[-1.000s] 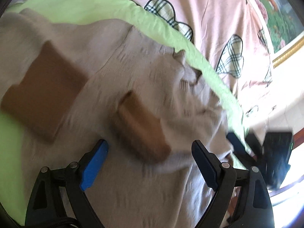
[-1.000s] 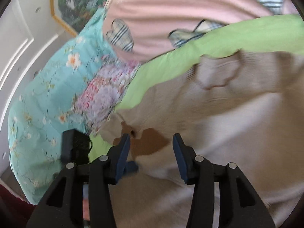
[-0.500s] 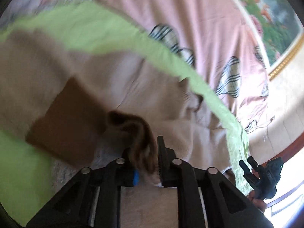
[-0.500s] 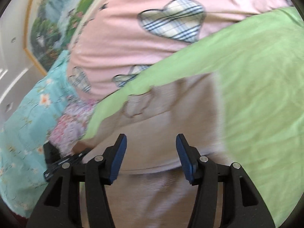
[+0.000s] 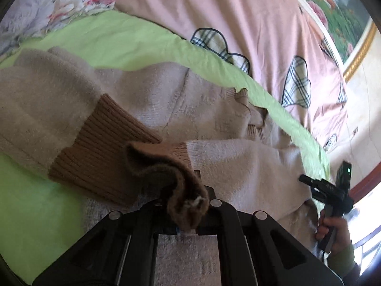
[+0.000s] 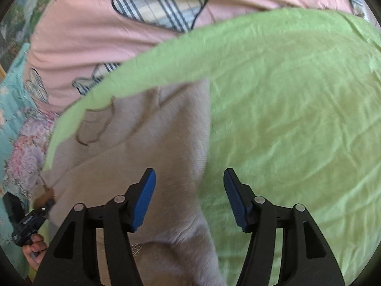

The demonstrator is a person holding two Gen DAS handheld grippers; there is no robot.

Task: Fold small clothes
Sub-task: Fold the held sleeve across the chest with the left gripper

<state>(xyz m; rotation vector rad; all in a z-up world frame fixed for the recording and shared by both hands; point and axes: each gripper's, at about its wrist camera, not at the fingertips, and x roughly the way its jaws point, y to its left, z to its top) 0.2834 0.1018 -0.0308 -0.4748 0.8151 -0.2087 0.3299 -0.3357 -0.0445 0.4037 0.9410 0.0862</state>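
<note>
A beige knit sweater (image 5: 147, 90) with brown ribbed cuffs lies spread on a green sheet (image 5: 119, 38). My left gripper (image 5: 188, 217) is shut on one brown cuff (image 5: 176, 186), which bunches up between the jaws. The other brown cuff (image 5: 100, 157) lies flat just left of it, on the sweater's body. In the right wrist view the sweater (image 6: 142, 147) fills the lower left. My right gripper (image 6: 189, 197) is open and empty, over the sweater's right edge where it meets the green sheet (image 6: 285, 109).
A pink duvet with plaid hearts (image 5: 238, 19) lies beyond the green sheet. A floral quilt (image 6: 21, 128) lies at the left in the right wrist view. The right gripper and its hand (image 5: 333, 197) show at the sweater's far end.
My left gripper has shut on the brown cuff and lifted it. My right gripper has let go of the sweater's end, swung right to the sweater's other edge, and opened wider.
</note>
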